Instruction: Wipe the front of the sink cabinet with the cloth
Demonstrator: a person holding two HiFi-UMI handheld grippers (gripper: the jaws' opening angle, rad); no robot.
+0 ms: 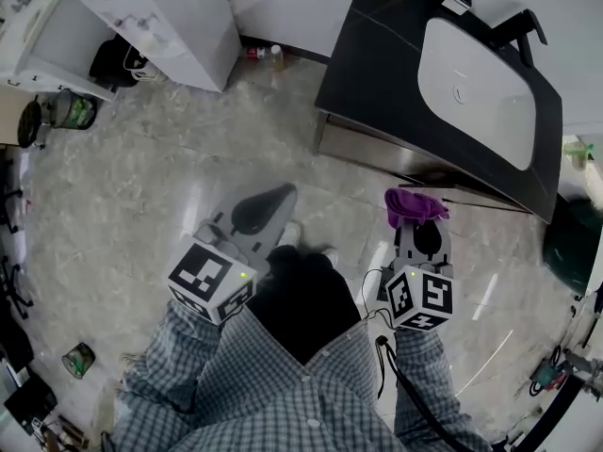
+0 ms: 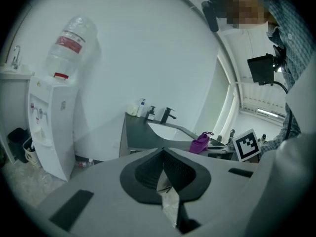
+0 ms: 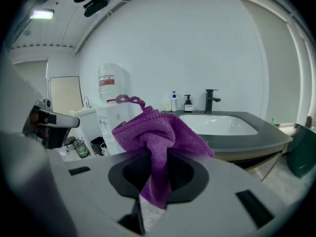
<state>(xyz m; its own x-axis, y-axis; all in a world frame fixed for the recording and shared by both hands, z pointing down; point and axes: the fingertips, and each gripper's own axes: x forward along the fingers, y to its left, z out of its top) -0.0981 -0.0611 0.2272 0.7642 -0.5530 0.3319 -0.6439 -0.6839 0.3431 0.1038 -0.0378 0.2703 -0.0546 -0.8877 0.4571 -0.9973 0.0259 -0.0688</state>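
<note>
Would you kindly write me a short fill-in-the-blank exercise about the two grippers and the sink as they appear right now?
1. The right gripper is shut on a ____ cloth.
2. The left gripper has its jaws together and holds ____.
3. The basin set in the dark countertop is ____ in colour.
4. The tap behind the basin is ____ in colour.

Missing words: purple; nothing; white; black.

Purple cloth [image 3: 157,127] bunched upright (pinched in right hand-held gripper [image 3: 158,157]), near dark-topped sink cabinet [image 1: 367,73]
</note>
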